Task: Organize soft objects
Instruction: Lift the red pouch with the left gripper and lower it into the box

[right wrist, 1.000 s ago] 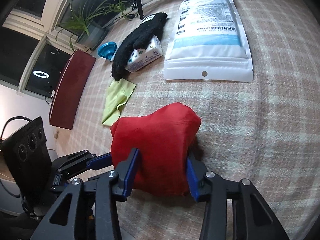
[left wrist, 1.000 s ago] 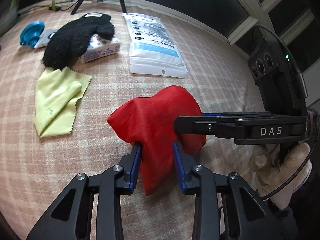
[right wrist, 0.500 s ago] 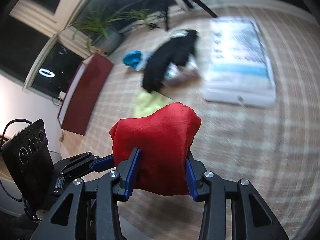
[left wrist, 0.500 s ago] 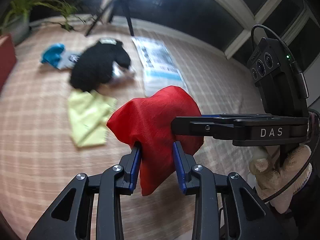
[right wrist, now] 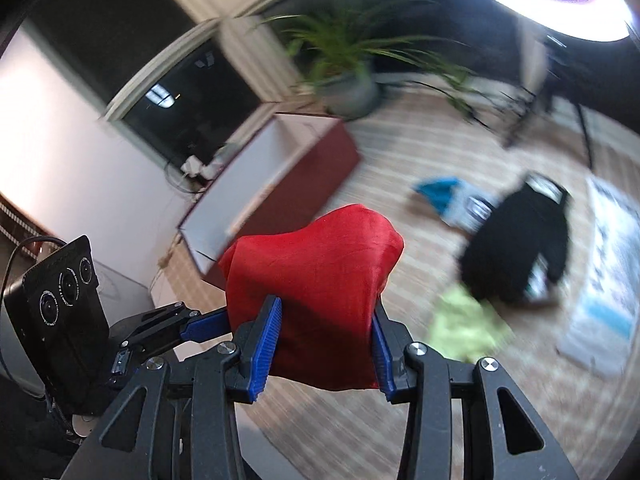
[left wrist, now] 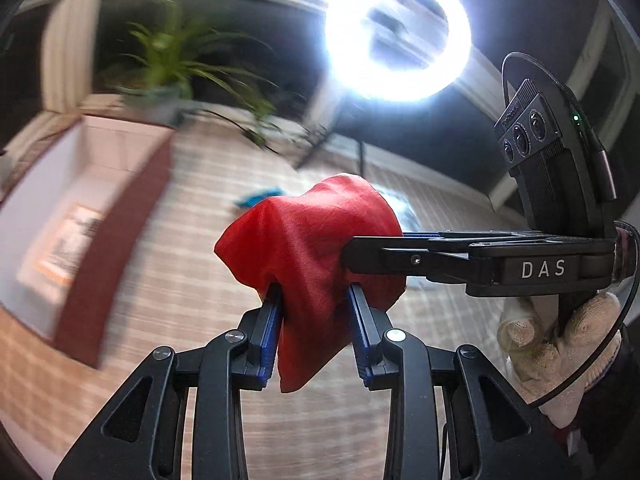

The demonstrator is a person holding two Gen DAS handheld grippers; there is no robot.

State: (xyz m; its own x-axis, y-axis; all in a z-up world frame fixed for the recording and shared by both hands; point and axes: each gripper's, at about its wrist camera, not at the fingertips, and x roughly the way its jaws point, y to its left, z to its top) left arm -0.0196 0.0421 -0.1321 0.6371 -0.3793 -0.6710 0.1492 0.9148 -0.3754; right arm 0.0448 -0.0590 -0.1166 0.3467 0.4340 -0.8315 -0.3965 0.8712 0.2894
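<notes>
Both the left hand-held gripper (left wrist: 314,330) and the right hand-held gripper (right wrist: 326,344) are clamping the red cloth (left wrist: 312,248), now lifted off the surface (right wrist: 400,168) and swinging toward the open red box (right wrist: 280,168), probably its destination.

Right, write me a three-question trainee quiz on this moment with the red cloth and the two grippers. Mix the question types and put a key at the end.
1. True or false: only the left gripper grips the red cloth; the right gripper is empty.
2. Multiple choice: which item lies on the checked tablecloth partly over the yellow-green cloth? A) a black fuzzy glove B) a white mug C) a wooden spoon
3. Fill in: the open box beyond the red cloth has dark ____ outer walls.

Key:
1. False. Both grippers are shut on the red cloth, from different sides.
2. A
3. red
</notes>
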